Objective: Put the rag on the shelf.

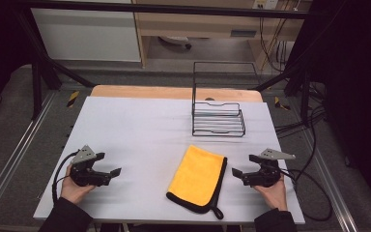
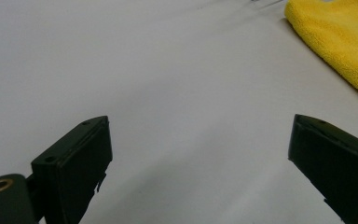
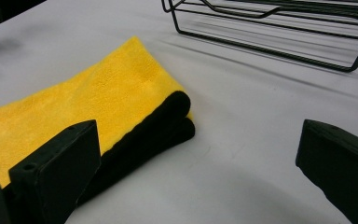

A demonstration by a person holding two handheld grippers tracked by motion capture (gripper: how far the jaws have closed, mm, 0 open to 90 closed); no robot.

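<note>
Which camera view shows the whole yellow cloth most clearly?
The high view: the yellow cloth lies there complete, folded, with its black edge and loop. The right gripper view shows one end of it close up; the left gripper view shows a corner.

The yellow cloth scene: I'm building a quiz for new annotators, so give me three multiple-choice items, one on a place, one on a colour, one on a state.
1. Where does the wire rack stand?
A. beyond the yellow cloth
B. on the cloth
C. by the left claw

2. What colour is the cloth's edging?
A. white
B. black
C. red

3. How are the right claw's jaws?
A. shut on the cloth
B. shut, empty
C. open, empty

Answers: 1 A, the rack sits farther up the table. 2 B, a black border shows. 3 C, the jaws stand apart over bare table.
</note>
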